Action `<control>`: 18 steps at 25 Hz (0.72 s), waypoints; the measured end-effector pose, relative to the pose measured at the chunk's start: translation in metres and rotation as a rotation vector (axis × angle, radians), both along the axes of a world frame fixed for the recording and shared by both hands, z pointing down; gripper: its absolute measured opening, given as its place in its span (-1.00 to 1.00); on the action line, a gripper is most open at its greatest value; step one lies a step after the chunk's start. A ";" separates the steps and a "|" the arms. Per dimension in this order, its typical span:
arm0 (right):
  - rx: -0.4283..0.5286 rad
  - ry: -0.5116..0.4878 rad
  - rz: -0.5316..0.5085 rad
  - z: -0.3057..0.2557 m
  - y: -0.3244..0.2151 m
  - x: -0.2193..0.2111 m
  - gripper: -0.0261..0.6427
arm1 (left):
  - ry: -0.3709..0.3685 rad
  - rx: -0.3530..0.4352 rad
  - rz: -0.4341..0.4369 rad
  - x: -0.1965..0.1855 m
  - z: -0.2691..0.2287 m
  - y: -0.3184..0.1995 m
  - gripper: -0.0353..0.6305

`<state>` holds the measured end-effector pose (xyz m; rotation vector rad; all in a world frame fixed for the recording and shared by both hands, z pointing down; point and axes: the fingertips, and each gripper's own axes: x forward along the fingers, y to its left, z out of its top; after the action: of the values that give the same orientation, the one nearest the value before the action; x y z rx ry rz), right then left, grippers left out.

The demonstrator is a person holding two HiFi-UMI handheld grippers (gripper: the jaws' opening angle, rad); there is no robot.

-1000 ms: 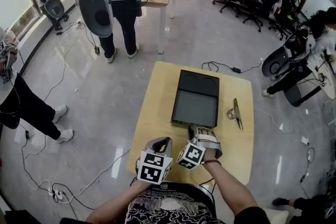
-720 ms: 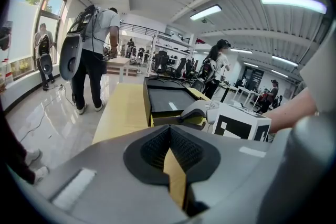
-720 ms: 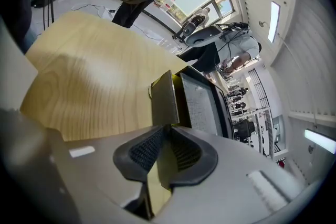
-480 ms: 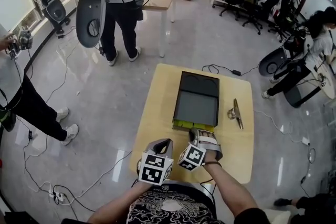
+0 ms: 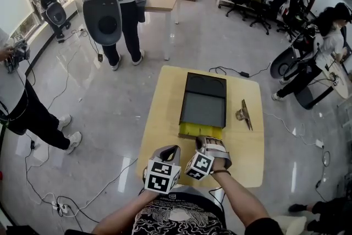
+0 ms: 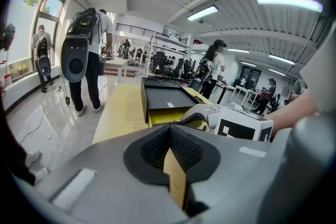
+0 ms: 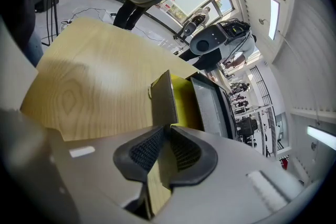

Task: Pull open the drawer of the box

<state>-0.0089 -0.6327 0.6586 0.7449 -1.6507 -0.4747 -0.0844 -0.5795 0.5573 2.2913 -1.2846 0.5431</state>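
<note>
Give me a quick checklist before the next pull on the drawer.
1. Right gripper grip: ok. Its fingers are shut on the front panel of the drawer.
2. Drawer started: ok. It is partly out of the box, with its yellow inside showing.
3. Left gripper clear of the pull path: ok. It is shut, empty and off to the side, near the table's front edge.
4. Box braced against sliding: not ok. Nothing holds it, and it lies loose on the table.
5. Metal piece out of the way: ok. It lies apart from the box, to its right.
</note>
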 end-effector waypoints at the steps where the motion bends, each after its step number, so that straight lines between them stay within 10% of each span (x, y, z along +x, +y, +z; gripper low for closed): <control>1: 0.000 0.002 0.000 0.002 0.009 -0.005 -0.77 | 0.000 0.001 0.002 -0.005 0.002 0.008 -0.86; 18: -0.008 0.001 -0.002 0.017 0.137 -0.004 -0.78 | 0.006 0.010 0.014 0.005 0.012 0.125 -0.86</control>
<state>-0.0129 -0.4955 0.6755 0.7369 -1.6512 -0.4689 -0.0792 -0.4546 0.5688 2.3102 -1.2725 0.5346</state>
